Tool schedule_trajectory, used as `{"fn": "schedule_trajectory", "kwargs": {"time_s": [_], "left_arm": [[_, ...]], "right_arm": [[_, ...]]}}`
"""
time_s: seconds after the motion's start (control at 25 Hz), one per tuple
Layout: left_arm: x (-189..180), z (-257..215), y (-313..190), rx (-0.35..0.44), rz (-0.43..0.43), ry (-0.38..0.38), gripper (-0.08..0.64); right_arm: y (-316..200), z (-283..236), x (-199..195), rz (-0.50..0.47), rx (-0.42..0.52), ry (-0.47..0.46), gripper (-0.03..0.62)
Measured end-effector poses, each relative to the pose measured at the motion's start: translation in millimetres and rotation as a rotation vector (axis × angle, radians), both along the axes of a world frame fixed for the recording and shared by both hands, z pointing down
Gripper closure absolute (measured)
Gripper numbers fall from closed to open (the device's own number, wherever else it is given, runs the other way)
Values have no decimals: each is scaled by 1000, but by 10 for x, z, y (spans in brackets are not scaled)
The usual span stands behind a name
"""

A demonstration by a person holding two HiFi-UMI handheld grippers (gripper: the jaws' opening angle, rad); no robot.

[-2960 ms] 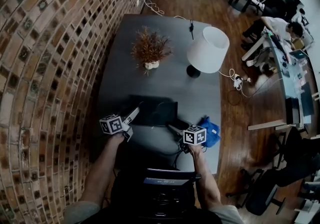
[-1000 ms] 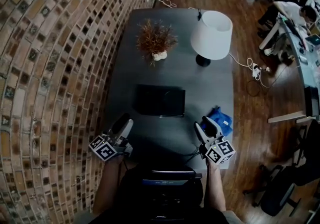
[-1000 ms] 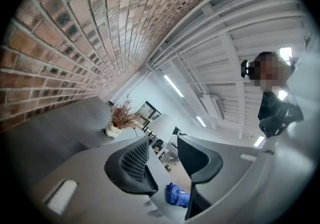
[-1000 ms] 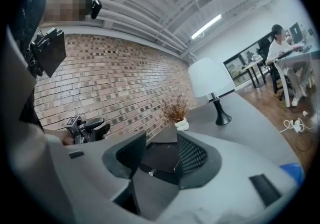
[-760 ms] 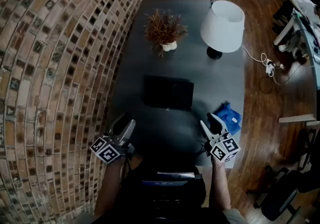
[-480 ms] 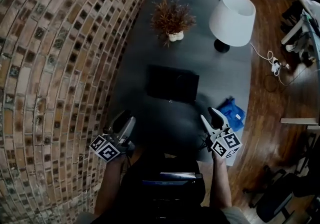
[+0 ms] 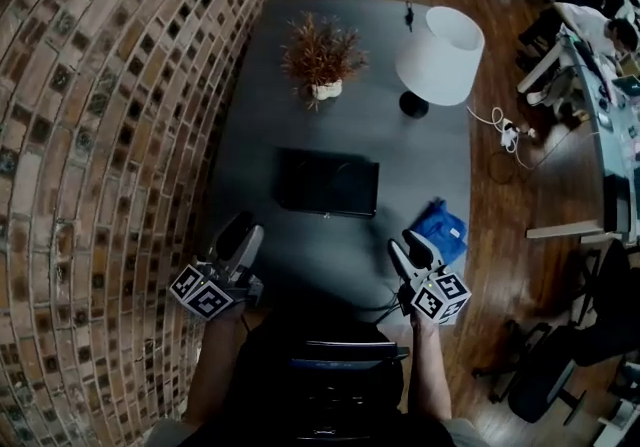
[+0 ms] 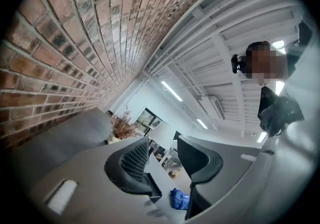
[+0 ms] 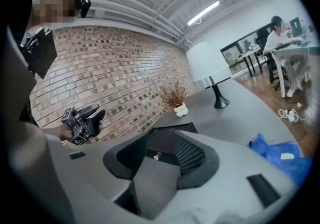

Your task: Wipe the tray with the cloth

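Both empty: left gripper [image 7: 241,230] fingers wide, right gripper [image 7: 405,243] fingers narrow and closing; cloth [image 7: 440,228] on table [image 7: 350,125] beside tray [image 7: 327,183], apart.

Readable text: none in any view.
Left marker cube [image 7: 203,292]: square black-and-white patterns, no letters or digits.
Right marker cube [image 7: 440,297]: the same.
Cloth [image 9: 270,149] tag [image 9: 286,156]: white, illegible.
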State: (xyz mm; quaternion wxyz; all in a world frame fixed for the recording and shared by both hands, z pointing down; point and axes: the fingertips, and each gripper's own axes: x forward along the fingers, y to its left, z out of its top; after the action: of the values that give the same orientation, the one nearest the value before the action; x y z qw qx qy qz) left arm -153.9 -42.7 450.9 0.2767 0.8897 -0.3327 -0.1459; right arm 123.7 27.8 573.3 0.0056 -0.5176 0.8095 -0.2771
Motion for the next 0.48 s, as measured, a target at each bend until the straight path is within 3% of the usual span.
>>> {"fn": "schedule_trajectory", "kwargs": {"time_s": [0.28, 0.48], "left_arm": [[-213, 11, -267, 16, 77, 119, 394], [-152, 98, -321, -2, 153, 174, 394]], "right_arm": [[38, -248, -376, 72, -14, 70, 399], [92, -333, -609, 104, -27, 96, 399]]}}
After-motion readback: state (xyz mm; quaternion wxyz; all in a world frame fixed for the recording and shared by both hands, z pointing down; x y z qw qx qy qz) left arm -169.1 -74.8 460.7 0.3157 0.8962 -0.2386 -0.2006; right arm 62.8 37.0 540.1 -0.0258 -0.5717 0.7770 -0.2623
